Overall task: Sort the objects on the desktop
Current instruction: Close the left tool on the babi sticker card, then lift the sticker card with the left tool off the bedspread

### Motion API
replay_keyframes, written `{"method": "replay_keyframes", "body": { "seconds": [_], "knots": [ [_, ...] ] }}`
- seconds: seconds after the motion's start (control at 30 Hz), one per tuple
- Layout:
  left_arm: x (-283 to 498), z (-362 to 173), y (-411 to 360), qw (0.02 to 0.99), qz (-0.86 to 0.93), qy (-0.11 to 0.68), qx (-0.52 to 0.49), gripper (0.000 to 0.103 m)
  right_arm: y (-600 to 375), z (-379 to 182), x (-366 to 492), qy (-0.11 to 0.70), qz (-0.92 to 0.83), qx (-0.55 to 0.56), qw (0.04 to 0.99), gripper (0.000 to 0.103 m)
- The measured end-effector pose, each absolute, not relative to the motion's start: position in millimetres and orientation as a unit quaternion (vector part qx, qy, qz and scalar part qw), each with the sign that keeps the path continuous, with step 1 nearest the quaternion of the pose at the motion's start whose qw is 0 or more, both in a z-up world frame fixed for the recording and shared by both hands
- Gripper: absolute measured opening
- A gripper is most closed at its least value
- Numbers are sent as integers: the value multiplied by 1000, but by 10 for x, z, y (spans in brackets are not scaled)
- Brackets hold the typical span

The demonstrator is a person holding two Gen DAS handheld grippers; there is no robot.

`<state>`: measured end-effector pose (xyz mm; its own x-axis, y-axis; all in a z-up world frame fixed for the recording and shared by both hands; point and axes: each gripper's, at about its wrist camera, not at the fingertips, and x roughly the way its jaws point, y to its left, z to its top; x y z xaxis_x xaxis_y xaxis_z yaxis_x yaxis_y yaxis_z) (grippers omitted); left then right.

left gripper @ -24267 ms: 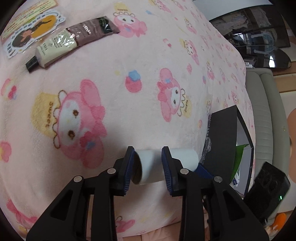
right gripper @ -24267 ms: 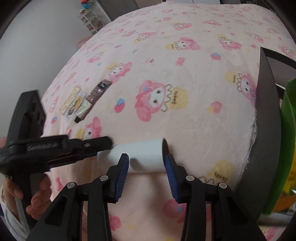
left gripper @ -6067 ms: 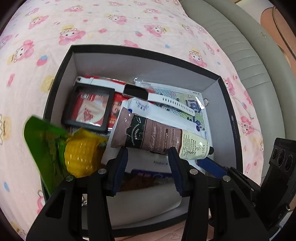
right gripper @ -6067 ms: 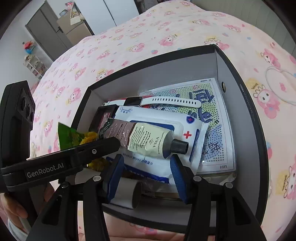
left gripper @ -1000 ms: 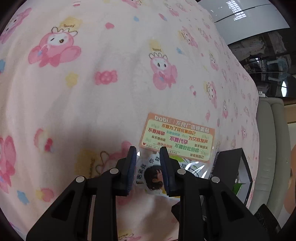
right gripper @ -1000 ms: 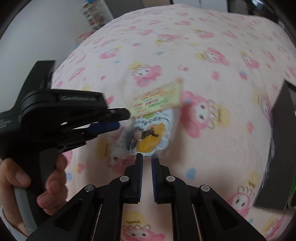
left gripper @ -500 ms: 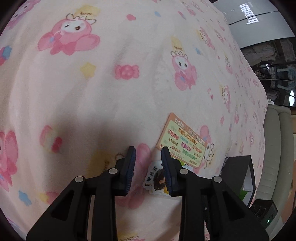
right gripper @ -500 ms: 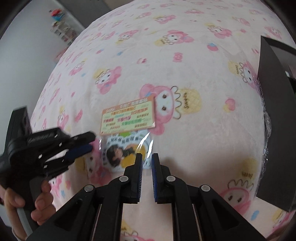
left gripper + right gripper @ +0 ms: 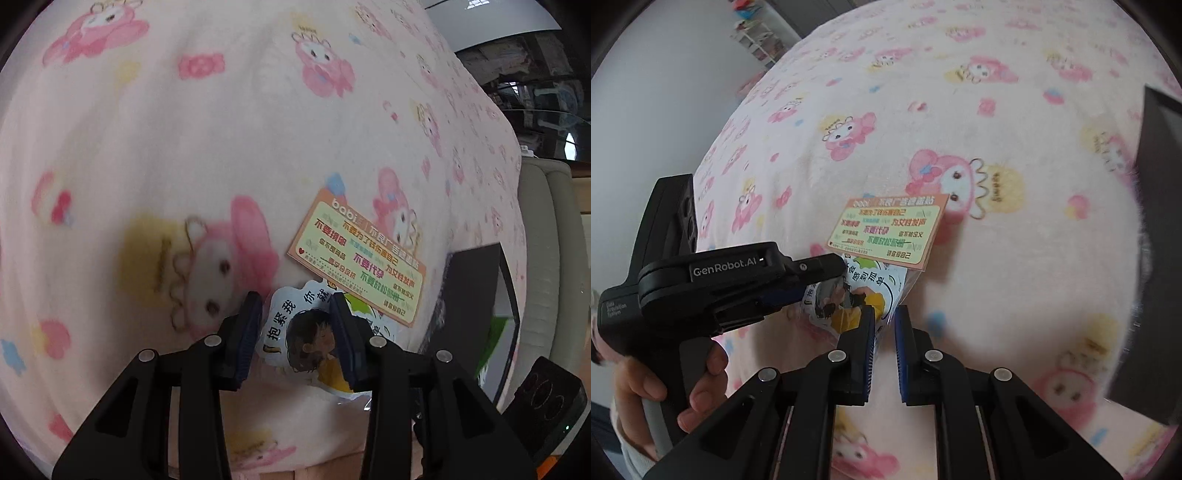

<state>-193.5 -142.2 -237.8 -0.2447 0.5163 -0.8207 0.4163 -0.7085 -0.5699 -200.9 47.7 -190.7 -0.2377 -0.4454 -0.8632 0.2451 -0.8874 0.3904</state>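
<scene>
A sticker pack in a clear plastic sleeve [image 9: 354, 254] has an orange-and-green header card and a cartoon child sticker below. It is lifted above the pink cartoon blanket [image 9: 184, 129]. My right gripper [image 9: 884, 321] is shut on the sleeve's lower edge [image 9: 864, 291] and holds it up. My left gripper [image 9: 295, 310] is open, its jaws straddling the cartoon sticker part without closing on it. In the right wrist view the left gripper [image 9: 827, 273] comes in from the left beside the pack.
A black storage box [image 9: 469, 306] stands at the right on the blanket; its dark wall also shows in the right wrist view [image 9: 1156, 221]. A grey sofa [image 9: 546, 258] lies beyond the blanket's right edge.
My right gripper has carried the sticker pack rightward toward the box side. My left gripper has followed and opened wider around the pack.
</scene>
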Motion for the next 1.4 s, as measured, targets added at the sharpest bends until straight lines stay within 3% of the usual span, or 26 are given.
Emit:
{"method": "replay_keyframes", "body": {
  "seconds": [0.17, 0.63, 0.87, 1.07, 1.4],
  "knots": [
    [-1518, -2332, -1316, 86, 670, -428, -600, 37, 761, -1923, -1784, -75, -782, 580, 215, 9],
    [-1572, -2502, -1191, 1, 693, -360, -624, 38, 1135, -2237, -1604, -137, -768, 590, 206, 9],
    [-1593, -2440, -946, 46, 709, -322, -626, 38, 1136, -2358, -1603, -157, -748, 607, 218, 9],
    [-1583, -2410, -1033, 33, 714, -336, -613, 38, 1096, -2097, -1535, -144, -757, 581, 262, 12],
    [-1701, -2461, -875, 36, 722, -300, -622, 38, 1109, -2328, -1616, -113, -777, 588, 195, 12]
  ]
}}
